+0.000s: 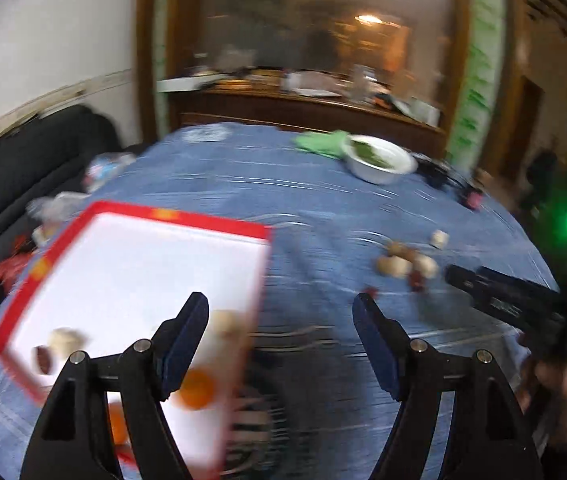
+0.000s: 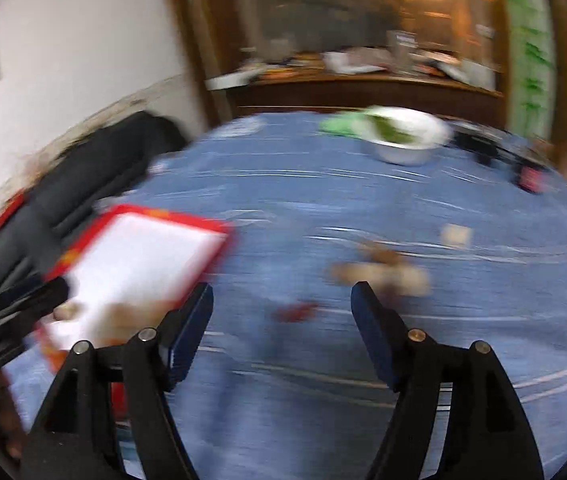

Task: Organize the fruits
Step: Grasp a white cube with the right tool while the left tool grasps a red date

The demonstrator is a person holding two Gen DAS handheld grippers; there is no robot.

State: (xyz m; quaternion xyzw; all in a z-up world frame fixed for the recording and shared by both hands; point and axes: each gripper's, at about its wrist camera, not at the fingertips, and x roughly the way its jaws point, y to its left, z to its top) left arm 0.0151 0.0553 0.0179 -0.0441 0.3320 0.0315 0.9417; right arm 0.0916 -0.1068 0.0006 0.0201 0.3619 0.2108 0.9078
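Blue tablecloth (image 1: 315, 208) lies bare ahead of my grippers, giving free passage between the red-rimmed tray (image 1: 95, 210) at left and the loose fruit cluster (image 1: 403, 264) at right. White bowl (image 1: 379, 160) obstructs only the far edge.

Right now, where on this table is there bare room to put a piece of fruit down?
The widest bare cloth lies mid-table, between the red-rimmed tray, the white bowl and the loose fruit pile. The near strip ahead of the open right gripper is free too. It's crowded inside the tray's near corner, by the orange, and around the pile.
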